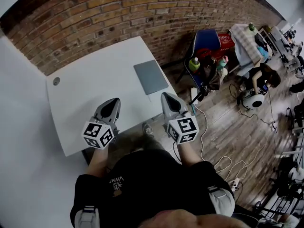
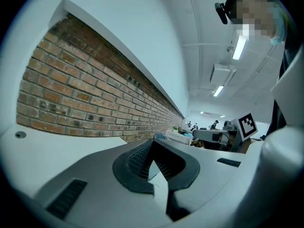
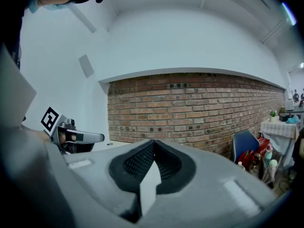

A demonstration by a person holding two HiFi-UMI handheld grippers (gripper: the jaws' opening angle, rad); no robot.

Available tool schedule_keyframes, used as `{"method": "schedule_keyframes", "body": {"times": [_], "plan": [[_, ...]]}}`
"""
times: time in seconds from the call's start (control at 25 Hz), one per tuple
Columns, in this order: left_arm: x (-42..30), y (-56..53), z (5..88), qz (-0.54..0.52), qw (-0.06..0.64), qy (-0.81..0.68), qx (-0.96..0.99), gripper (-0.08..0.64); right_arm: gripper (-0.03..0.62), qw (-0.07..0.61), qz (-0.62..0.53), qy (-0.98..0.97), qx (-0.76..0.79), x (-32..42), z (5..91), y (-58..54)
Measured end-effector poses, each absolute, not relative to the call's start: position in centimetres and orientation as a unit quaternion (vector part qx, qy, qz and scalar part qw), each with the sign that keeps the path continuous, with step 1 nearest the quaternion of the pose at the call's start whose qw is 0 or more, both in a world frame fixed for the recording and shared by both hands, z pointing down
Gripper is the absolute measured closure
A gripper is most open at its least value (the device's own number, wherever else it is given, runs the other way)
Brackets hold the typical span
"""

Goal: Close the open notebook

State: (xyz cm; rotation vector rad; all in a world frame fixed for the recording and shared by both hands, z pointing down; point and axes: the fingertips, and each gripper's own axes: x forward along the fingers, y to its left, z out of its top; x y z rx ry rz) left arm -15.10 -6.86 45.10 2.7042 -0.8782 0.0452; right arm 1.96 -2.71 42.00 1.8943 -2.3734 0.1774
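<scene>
The grey notebook (image 1: 150, 76) lies flat and closed near the right edge of the white table (image 1: 95, 84). My left gripper (image 1: 112, 101) hovers over the table's front edge, left of the notebook and nearer to me. Its jaws are shut with nothing between them (image 2: 153, 145). My right gripper (image 1: 167, 97) is level with it, just in front of the notebook's near edge, also shut and empty (image 3: 153, 143). Each gripper shows in the other's view: the right gripper (image 2: 213, 136) and the left gripper (image 3: 76, 137). The notebook is hidden in both gripper views.
A brick wall (image 1: 118, 13) runs behind the table. A blue chair (image 1: 206, 42) with clutter stands to the right on the wooden floor, with cables (image 1: 223, 163) trailing near my feet. A person (image 1: 263, 77) crouches farther right. A small round hole (image 1: 56, 81) marks the table's left corner.
</scene>
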Motion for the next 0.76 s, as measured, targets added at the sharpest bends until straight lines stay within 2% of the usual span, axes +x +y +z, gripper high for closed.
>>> {"method": "schedule_keyframes", "body": {"times": [0.76], "plan": [[-16.7, -4.6, 44.7, 0.02, 0.126, -0.308, 0.943, 0.549, 0.596, 0.056, 0.062, -0.782, 0.618, 0.2, 42.6, -0.9]]}}
